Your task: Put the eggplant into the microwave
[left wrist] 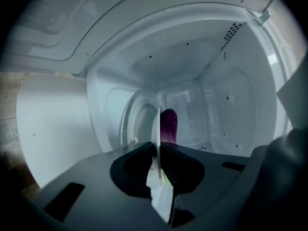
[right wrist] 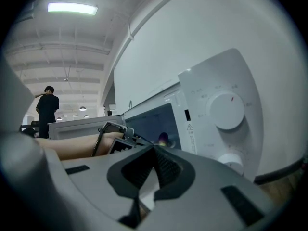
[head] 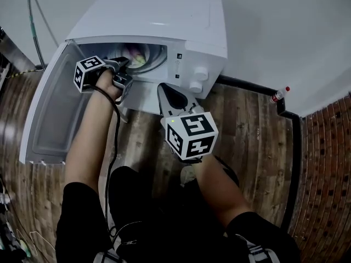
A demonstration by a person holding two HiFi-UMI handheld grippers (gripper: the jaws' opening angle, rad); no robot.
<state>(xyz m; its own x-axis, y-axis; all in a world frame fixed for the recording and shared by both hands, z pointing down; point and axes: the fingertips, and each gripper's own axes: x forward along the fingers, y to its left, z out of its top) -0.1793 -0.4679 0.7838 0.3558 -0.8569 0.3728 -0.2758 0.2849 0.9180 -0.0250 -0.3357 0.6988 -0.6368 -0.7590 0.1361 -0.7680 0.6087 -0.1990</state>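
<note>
In the white microwave oven [head: 164, 21] on the wooden floor [head: 247, 125], my left gripper [left wrist: 156, 147] is letting go.
Its fingers are opening to a thin slit, pinching nothing. The purple eggplant [left wrist: 168, 125] stands upright just past their tips, near the cavity's back wall. My right gripper [right wrist: 154, 149] hovers outside by the round white dial [right wrist: 227, 110], fingers clenched on nothing.

Place: large open hall, of a workshop or test-lab sort.
Floor: wood-look planks [head: 247, 125], with a brick-pattern strip [head: 329, 163] at the right edge.
Appliance: microwave [head: 164, 21] set straight on the planks, against a plain white wall [head: 285, 32].
Ceiling: high, with bare beams, a long tube light [right wrist: 72, 7] and hanging lamps farther back.
Background: distant person [right wrist: 48, 107] standing in the open space.
</note>
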